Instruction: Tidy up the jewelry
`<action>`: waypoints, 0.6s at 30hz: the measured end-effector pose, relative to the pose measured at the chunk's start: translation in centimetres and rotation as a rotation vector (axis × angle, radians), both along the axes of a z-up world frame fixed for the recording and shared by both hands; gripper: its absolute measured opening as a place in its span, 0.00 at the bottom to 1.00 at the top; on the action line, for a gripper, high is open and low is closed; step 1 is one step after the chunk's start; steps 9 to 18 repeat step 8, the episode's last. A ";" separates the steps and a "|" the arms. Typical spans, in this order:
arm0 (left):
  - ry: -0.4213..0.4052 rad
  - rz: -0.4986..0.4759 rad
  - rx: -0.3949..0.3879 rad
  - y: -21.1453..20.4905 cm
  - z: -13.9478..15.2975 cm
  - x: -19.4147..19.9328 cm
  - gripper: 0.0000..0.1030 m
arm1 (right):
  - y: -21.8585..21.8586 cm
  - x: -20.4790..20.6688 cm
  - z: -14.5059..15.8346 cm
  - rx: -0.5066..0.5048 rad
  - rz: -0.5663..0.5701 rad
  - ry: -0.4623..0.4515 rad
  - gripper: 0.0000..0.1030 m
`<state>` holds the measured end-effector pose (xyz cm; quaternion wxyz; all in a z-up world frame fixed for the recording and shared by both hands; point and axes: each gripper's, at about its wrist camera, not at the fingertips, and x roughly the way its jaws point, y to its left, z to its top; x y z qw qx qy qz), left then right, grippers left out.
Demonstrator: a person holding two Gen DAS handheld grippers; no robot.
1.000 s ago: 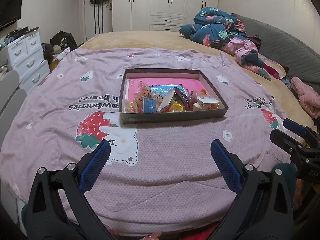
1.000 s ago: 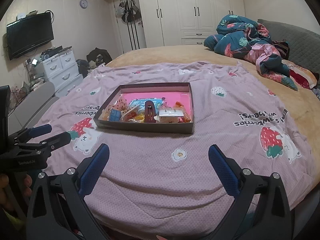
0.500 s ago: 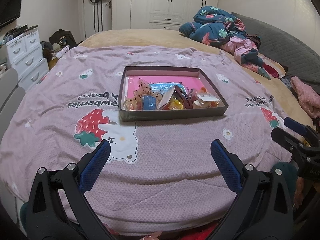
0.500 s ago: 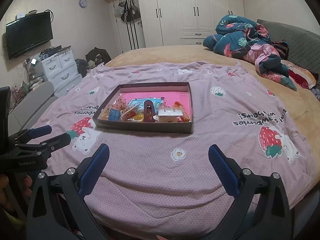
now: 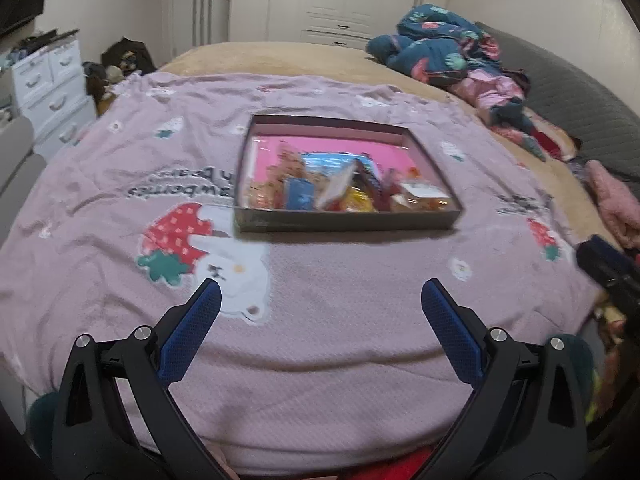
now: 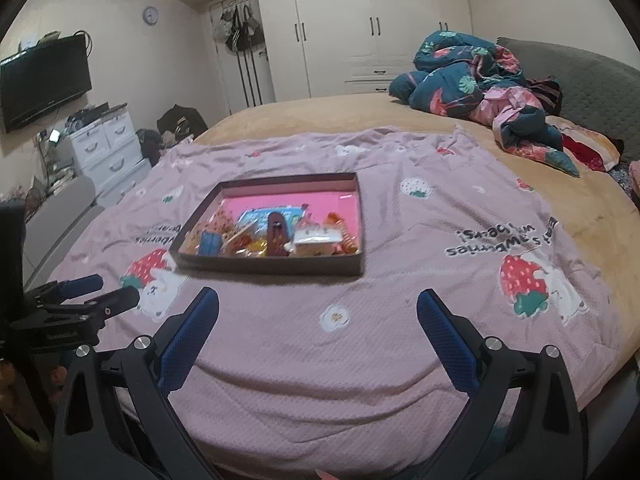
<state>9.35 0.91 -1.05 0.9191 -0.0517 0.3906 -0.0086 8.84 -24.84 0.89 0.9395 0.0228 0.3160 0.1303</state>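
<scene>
**A:** Since a second ago, what changed?

**B:** Slightly closer now, both of my grippers have eased toward the box; nothing inside it has shifted.

**A:** Start with the left wrist view.

**B:** My left gripper (image 5: pixel 320 300) hangs released over the near edge of the bed, its blue fingers (image 5: pixel 192 328) spread wide with nothing between them. Beyond them the lilac blanket (image 5: pixel 340 340) with strawberry and bear prints covers the bed. The shallow dark box (image 5: pixel 344 222) sits mid-blanket, well apart from my fingers. Its pink floor is bare at the far side; the jewelry pile (image 5: pixel 344 194) is heaped against the near wall. This view is blurred, so I cannot tell single pieces apart. My right gripper (image 5: pixel 612 272) pokes in at the right edge.

**A:** And the right wrist view?

**B:** My right gripper (image 6: pixel 318 300) is released too, blue fingers (image 6: pixel 448 340) wide apart and gripping nothing, above the blanket (image 6: pixel 360 380) near the bed's edge. The box (image 6: pixel 272 266) lies ahead and slightly left. Among the jewelry pile (image 6: pixel 272 236) I see a brown clip (image 6: pixel 277 234) standing up, a small blue card (image 6: pixel 210 242) near the left wall, and a white card (image 6: pixel 318 235) toward the right wall. My left gripper (image 6: pixel 86 294) shows at the left, fingers parted.
</scene>
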 end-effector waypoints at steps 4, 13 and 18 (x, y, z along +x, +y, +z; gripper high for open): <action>0.042 0.064 0.001 2.1 -0.8 2.6 0.91 | -3.0 2.8 -0.7 0.024 -0.077 0.028 0.96; 0.056 0.175 0.048 5.5 -1.5 5.2 0.91 | -6.7 6.9 -2.3 0.017 -0.169 0.067 0.96; 0.056 0.175 0.048 5.5 -1.5 5.2 0.91 | -6.7 6.9 -2.3 0.017 -0.169 0.067 0.96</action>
